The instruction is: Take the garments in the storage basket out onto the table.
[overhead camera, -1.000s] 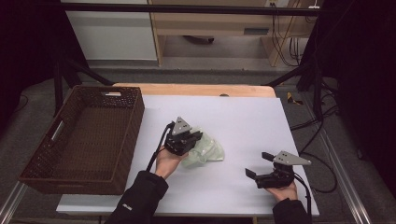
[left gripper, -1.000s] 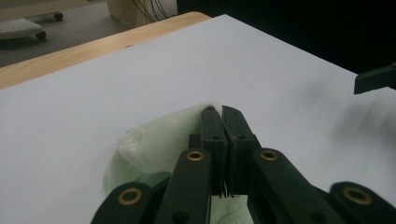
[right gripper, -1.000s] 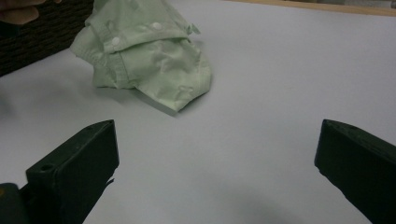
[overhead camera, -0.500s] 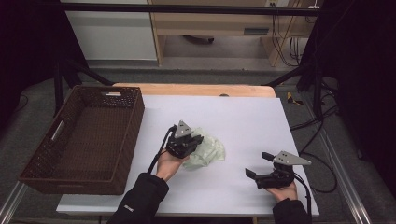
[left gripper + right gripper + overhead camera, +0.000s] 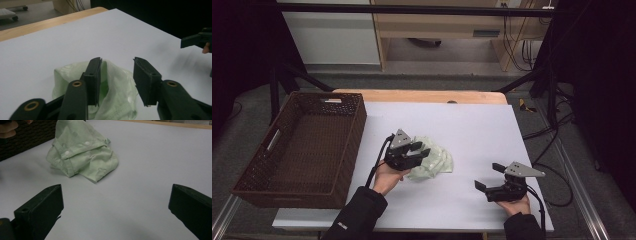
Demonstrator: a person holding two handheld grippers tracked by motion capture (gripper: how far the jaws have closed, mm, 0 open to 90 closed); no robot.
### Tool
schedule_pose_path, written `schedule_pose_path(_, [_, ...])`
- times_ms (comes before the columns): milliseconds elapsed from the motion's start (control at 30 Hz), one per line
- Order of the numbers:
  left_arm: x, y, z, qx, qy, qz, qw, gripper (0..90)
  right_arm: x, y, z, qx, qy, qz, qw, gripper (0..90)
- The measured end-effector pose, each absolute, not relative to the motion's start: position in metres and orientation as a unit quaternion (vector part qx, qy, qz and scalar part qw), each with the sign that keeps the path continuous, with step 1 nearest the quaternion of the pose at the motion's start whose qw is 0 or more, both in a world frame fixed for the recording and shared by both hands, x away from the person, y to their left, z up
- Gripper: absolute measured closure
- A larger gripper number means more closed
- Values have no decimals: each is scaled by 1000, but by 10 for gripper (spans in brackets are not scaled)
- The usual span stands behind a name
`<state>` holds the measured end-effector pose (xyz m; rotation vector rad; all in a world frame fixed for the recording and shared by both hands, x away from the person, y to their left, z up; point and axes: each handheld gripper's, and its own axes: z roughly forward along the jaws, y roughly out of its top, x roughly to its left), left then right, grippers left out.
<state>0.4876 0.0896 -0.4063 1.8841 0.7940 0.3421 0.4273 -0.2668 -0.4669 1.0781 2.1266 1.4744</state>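
Left tongs (image 5: 419, 151) letting go of the crumpled pale-green cotton garment with white snaps (image 5: 432, 161), mid-counter.
Jaws have just been opening, now about half apart; cloth sits between them and brushes one pad, not pinched. Garment lies on the white counter (image 5: 472, 125), at 3 o'clock from the dark brown wicker basket (image 5: 307, 145). To re-grip well: bite the thick snap hem, not loose folds. Right tongs (image 5: 488, 176) wide open, empty, at 4 o'clock from the garment.
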Motion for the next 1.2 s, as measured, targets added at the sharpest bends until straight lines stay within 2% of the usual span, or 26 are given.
schedule_pose_path(133, [485, 95, -406, 784, 333, 132, 507, 381, 427, -267, -467, 379, 748, 518, 169, 4])
schedule_pose_path(400, [480, 105, -407, 782, 342, 134, 503, 205, 427, -267, -467, 379, 748, 519, 169, 4])
schedule_pose_path(633, [475, 116, -407, 780, 351, 143, 499, 88, 427, -266, -467, 380, 747, 519, 168, 4])
schedule_pose_path(800, [472, 126, -410, 780, 356, 143, 495, 42, 427, -266, -467, 381, 748, 518, 167, 4])
schedule_pose_path(1200, [459, 146, -423, 779, 365, 144, 489, 24, 427, -266, -467, 383, 746, 519, 164, 5])
